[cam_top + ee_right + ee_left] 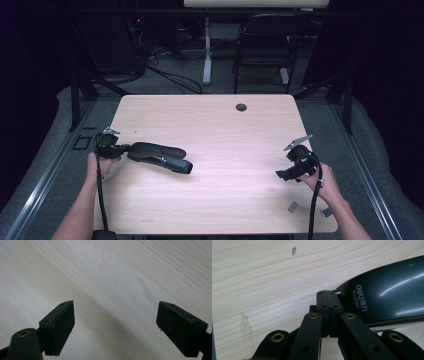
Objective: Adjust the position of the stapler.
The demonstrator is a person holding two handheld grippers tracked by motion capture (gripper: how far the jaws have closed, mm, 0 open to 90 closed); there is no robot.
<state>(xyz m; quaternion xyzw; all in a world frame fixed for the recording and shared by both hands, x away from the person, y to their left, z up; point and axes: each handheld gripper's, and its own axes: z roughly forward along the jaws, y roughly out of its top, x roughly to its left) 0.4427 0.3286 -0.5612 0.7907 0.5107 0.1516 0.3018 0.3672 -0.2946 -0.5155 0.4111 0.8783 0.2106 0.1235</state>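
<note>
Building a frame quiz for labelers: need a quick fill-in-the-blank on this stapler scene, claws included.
1. The left claw is ____, pads pressed together beside the stapler.
2. The right claw is ____, with bare table between its pads.
3. In the high view, the stapler lies on the table's ____ half.
4. The word printed above "No.0391" on the stapler is ____.

Missing words: shut; open; left; deli

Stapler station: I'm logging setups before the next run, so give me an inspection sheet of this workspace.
Surface: light wood table, grommet hole near far edge.
Job's things: black long-arm stapler lying at left.
Clutter: two small grey pieces near right front corner.
Grippers: left gripper shut, tips by the stapler's end; right gripper open over bare wood.
Cables: one trails from each gripper; more on the floor.
Surroundings: black chair, desk leg, dark curtains.
</note>
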